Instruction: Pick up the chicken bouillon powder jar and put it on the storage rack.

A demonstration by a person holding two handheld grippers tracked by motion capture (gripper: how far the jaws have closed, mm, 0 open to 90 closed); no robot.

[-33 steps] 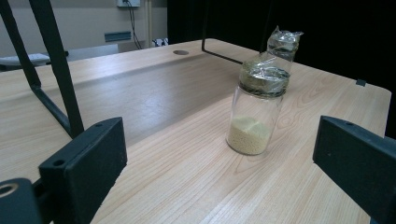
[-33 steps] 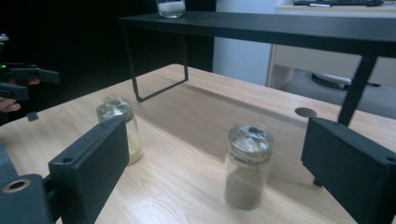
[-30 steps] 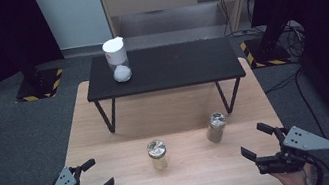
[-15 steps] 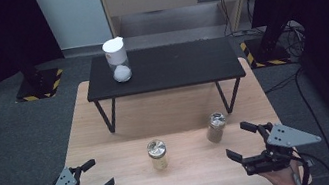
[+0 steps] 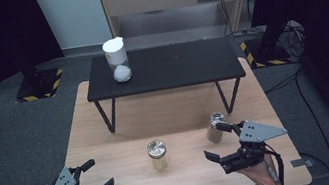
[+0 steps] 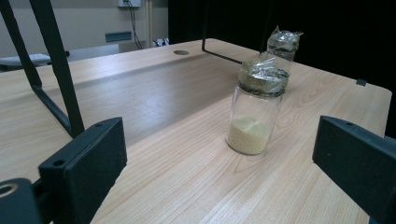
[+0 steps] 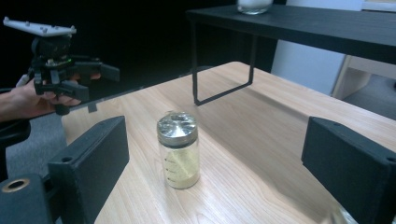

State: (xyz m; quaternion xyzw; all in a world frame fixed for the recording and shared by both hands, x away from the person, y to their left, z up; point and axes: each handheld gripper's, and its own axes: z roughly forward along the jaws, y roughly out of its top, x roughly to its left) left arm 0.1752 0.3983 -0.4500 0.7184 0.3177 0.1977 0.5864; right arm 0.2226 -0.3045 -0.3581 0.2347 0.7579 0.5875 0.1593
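Wood table (image 5: 108,132), right tool (image 5: 218,140) wide open, empty

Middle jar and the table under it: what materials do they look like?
Jar: clear glass by the look, since the yellow grains show through; printed marks on the wall; the top looks like crinkled shiny foil or film, hard to tell which. Table: pale wood or wood-look laminate, matte, with grain lines.

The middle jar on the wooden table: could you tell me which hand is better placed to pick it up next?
Probably the right. The right tongs stand open, facing the middle jar and nearer it; the left tongs sit farther off at the table's corner.
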